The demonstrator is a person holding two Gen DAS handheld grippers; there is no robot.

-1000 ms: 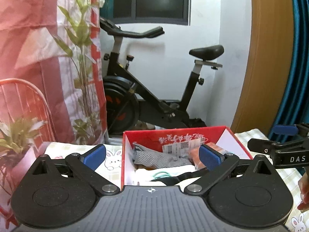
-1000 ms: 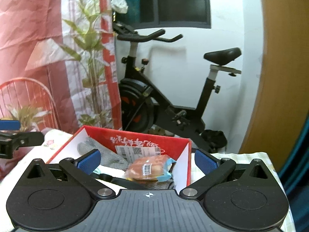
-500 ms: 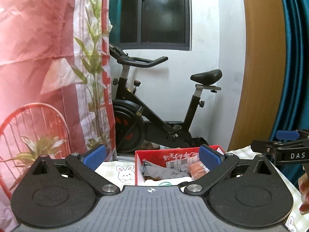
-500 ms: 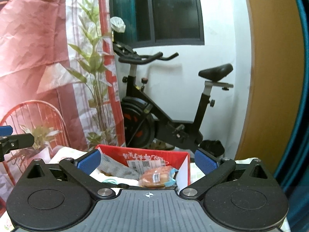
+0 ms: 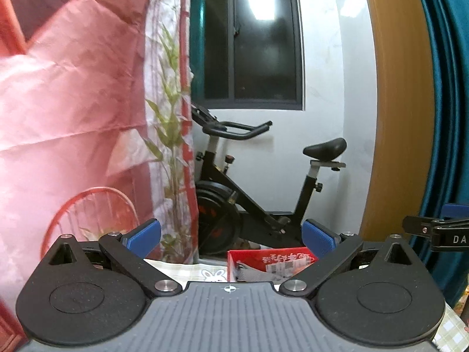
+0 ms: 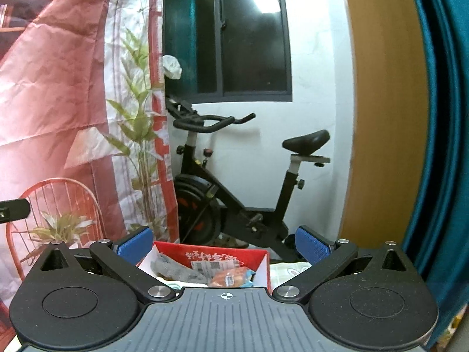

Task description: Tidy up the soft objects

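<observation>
The likeliest trouble, as I judge it, is a blind reach: both tools point out at the exercise bike [image 6: 234,182] and the window, and the red box [image 6: 211,259] sits low at the edge of each view, half hidden by the tool body, so a descent from here could clip the box wall or tip it off the rabbit-print cloth [image 5: 205,272] on the desk. Another risk is pinching two soft things at once, since they lie heaped together. Counted, largest first: one box; inside it one grey knit piece [image 6: 173,268], one wrapped orange snack packet [image 6: 228,278], and more I cannot separate. The left tool [image 5: 231,236] and right tool [image 6: 224,242] each stand wide open, holding nothing.
</observation>
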